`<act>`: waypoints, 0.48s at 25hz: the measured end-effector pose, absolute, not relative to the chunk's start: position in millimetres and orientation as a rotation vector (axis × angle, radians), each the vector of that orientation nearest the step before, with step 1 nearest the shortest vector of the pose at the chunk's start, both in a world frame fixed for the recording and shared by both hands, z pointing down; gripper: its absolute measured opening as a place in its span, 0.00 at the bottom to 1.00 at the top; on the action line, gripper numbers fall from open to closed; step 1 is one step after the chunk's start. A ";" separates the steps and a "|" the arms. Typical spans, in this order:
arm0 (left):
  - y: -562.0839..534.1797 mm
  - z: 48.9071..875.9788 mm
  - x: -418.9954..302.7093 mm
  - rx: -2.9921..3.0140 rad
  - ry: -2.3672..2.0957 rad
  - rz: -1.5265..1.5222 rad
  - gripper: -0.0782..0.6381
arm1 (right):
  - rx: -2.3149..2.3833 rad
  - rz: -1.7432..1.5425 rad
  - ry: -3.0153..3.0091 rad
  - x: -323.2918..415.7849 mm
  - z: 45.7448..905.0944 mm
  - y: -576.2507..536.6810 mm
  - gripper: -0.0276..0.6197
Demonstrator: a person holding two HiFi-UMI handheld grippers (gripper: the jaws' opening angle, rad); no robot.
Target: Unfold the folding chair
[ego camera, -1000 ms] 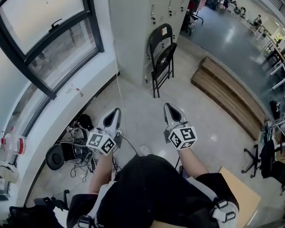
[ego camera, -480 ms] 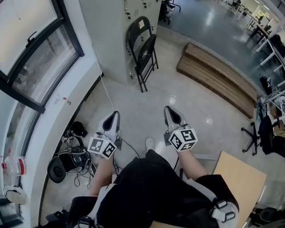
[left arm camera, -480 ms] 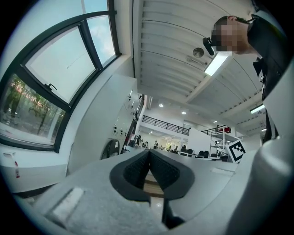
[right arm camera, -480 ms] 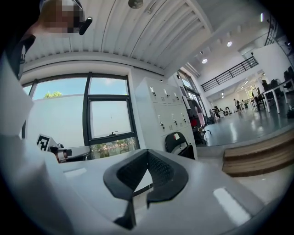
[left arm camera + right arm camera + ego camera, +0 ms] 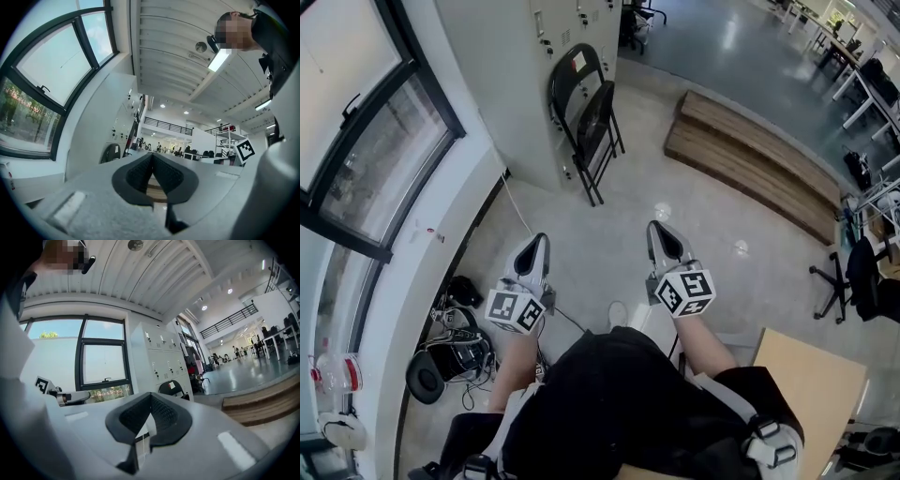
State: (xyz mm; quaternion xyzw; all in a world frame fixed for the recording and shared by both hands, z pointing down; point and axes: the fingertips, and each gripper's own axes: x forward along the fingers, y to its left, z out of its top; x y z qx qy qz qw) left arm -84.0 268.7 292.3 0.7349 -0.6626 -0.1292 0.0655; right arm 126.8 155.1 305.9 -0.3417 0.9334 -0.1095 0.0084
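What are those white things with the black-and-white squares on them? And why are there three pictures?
Those are two grabbing tools, a bit like big tongs. A person holds one in each hand: the left gripper and the right gripper. The cubes with squares are part of them.

One picture comes from a camera on the person's head, looking down at their arms and the floor. The other two come from small cameras riding on each tool, looking along its jaws. Both pairs of jaws are shut and hold nothing.

Ahead, a black folding chair stands folded beside grey lockers. Neither tool touches it yet. Also on the floor are wooden steps and a tangle of cables below the window.
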 end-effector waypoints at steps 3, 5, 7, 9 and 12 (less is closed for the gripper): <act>244.6 290.4 -82.1 2.207 -1.996 -0.400 0.11 | -1.094 -0.305 2.923 130.7 304.1 131.3 0.05; 226.0 288.2 -76.5 2.218 -1.989 -0.404 0.11 | -1.125 -0.304 2.903 139.1 303.2 112.7 0.05; 207.4 286.1 -70.4 2.236 -1.983 -0.399 0.11 | -1.152 -0.314 2.878 148.7 303.3 93.6 0.05; 190.1 283.4 -64.4 2.255 -1.988 -0.392 0.11 | -1.169 -0.327 2.859 158.3 304.3 75.0 0.05; 166.7 279.9 -57.9 2.272 -2.017 -0.388 0.11 | -1.196 -0.338 2.845 172.1 308.5 46.6 0.05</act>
